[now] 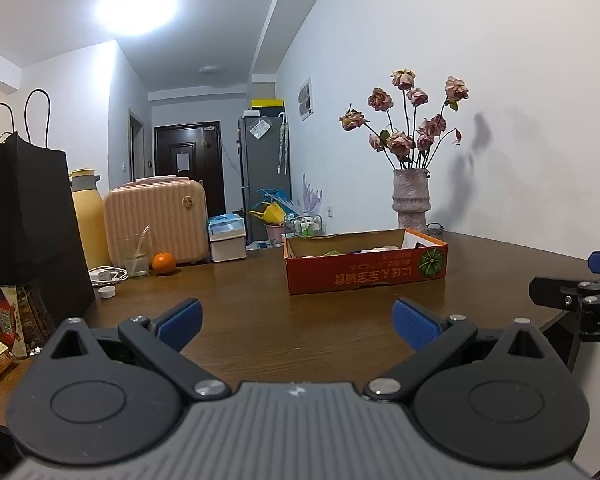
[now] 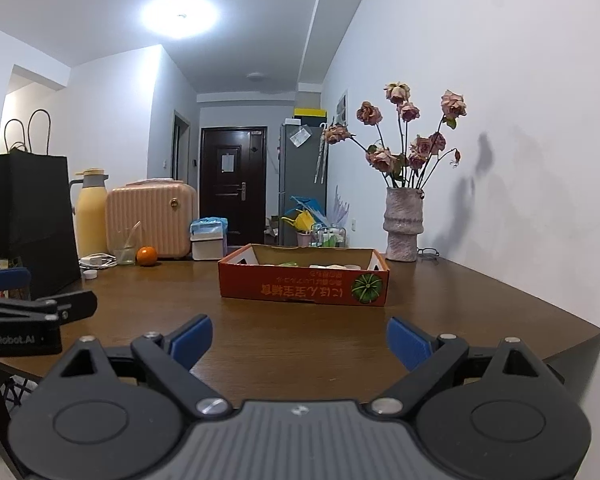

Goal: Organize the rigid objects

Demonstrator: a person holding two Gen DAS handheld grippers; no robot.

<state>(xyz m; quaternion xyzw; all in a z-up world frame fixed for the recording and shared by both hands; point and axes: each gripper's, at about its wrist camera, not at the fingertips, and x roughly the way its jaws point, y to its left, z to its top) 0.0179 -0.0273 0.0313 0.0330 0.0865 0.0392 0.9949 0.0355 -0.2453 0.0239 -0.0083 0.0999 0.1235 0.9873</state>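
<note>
I see the brown wooden table (image 1: 260, 304) spread wide under both grippers, and I take the orange cardboard box (image 1: 366, 264) on it as my landmark. The box is shallow and open-topped, with an upside-down line of printed characters and a green pumpkin picture on its near wall. Inside it I can make out only the tops of some pale and green items; what they are I cannot tell.

Far left of the box stands a black paper bag (image 1: 24, 216), then a yellow thermos (image 1: 88, 220) and a peach ribbed suitcase (image 1: 156, 222). Behind the box, at its right end against the wall, a grey textured vase (image 1: 412, 200) holds dried pink roses (image 1: 408, 120).

Nearer me than the box, my left gripper (image 1: 298, 326) has its blue pads spread wide with only bare tabletop between them. My right gripper (image 2: 300, 342) is likewise spread wide and grips nothing.

Left of the box, by the suitcase, sit a drinking glass (image 1: 137, 256) and an orange (image 1: 164, 263).
</note>
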